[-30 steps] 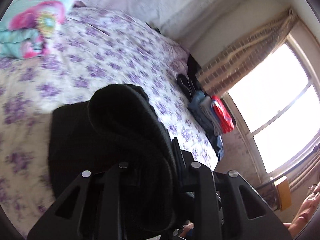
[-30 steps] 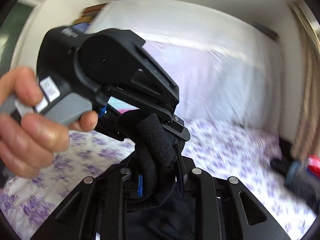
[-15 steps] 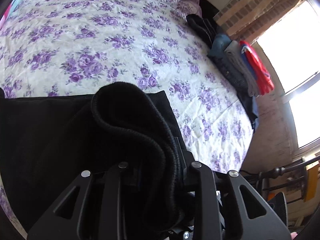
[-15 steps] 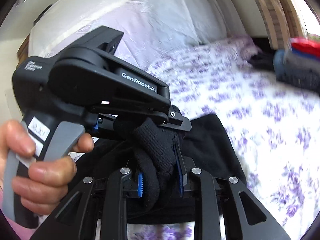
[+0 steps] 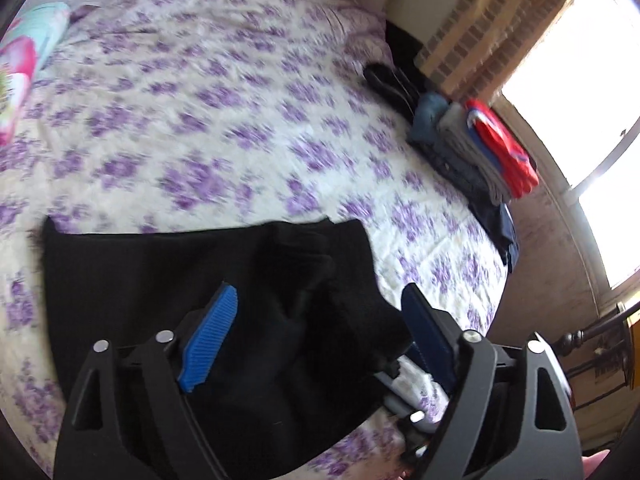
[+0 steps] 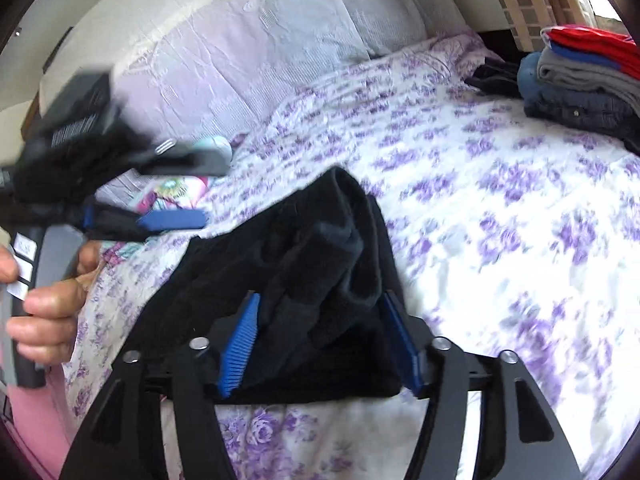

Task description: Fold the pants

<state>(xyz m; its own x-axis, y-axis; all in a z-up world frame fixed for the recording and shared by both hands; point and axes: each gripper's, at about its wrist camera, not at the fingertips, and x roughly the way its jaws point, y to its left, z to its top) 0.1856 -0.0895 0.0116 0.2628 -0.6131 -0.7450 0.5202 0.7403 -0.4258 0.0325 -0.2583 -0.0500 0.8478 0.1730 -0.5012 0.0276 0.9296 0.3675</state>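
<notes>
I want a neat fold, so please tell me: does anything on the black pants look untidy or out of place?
Yes. The black pants lie on the bed, but their near end is bunched into a lump between the open right gripper, not lying flat.

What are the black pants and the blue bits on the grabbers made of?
The black pants look like thick, soft knit or fleece: matte, fuzzy, folding in fat rolls. The blue pads on the left gripper look like ridged rubber or plastic, going by their fine grooves; I can't tell which.
</notes>
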